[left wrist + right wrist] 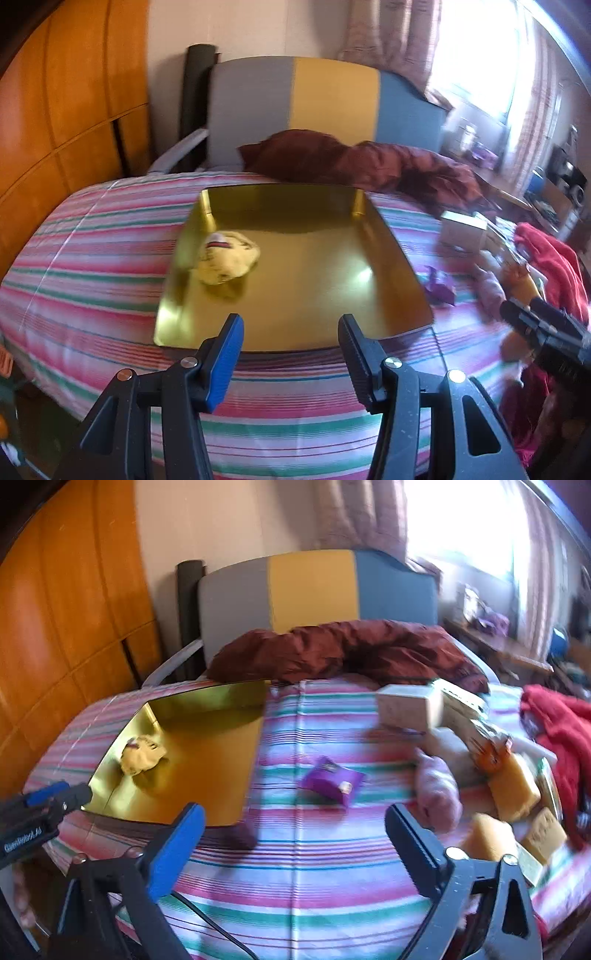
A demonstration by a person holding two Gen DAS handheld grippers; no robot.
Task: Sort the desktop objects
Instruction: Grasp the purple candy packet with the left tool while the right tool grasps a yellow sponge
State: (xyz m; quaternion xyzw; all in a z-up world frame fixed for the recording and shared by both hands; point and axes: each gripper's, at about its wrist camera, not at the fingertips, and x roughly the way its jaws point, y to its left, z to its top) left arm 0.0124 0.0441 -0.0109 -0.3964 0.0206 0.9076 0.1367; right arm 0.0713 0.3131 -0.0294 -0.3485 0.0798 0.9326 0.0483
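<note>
A gold tray (314,280) lies on the striped bedspread (92,266); it also shows in the right wrist view (207,775). A yellow cloth pouch (226,262) lies in the tray's left part, also seen from the right wrist (142,757). My left gripper (290,332) is open and empty just before the tray's near edge. My right gripper (295,823) is open and empty above the bedspread, short of a purple packet (332,781). A pink soft toy (437,794) and yellow sponge blocks (515,788) lie to the right.
A cream box (410,705) and a red cloth (565,731) lie at the right of the bed. A dark red pillow (332,650) lies against the grey, yellow and blue headboard (314,590). A wooden wardrobe (66,609) stands at left.
</note>
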